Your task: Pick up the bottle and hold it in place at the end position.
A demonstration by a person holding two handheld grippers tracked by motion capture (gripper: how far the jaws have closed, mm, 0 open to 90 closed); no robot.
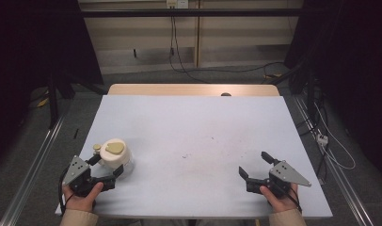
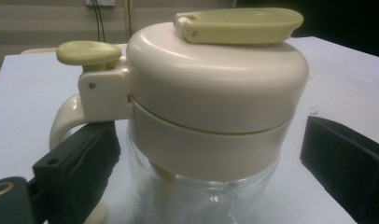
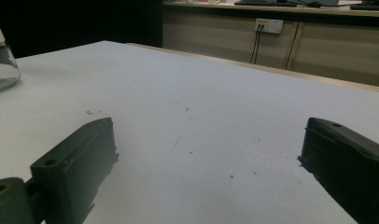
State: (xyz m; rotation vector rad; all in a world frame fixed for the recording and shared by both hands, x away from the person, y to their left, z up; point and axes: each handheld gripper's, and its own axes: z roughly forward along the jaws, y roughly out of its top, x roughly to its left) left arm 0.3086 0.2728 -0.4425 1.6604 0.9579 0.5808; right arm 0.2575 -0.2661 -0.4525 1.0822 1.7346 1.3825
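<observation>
So the glass jug point(image 1: 115, 157) with the cream lid sits near the front-left corner of the counter point(image 1: 194, 141), standing upright on the white sheet, and the left gripper point(image 1: 106, 170) has its jaws around it. In the left gripper view the jug point(image 2: 211, 116) sits right between the two black jaws: the left one is tucked up under the handle and hinge block and looks to be touching there, while the right one stands off the lid with a clear gap of white showing. So the jaws are spread wide around the jug, not clamped on it. The yellow-green flap on top of the lid lies flat, and the little round thumb tab sticks out over the handle.

The right gripper point(image 1: 255, 165) is way over by the front-right corner, well apart from the jug, jaws wide with nothing between them — just bare sheet with a few specks in the right gripper view, plus the jug's glass base point(image 3: 2, 65) poking in at the far left edge.

Room-wise: the whole middle and back of the counter is open. The jug is close to the left edge and not far from the front edge, so the tight sides are left and toward the person — everything to the right and away is free.
</observation>
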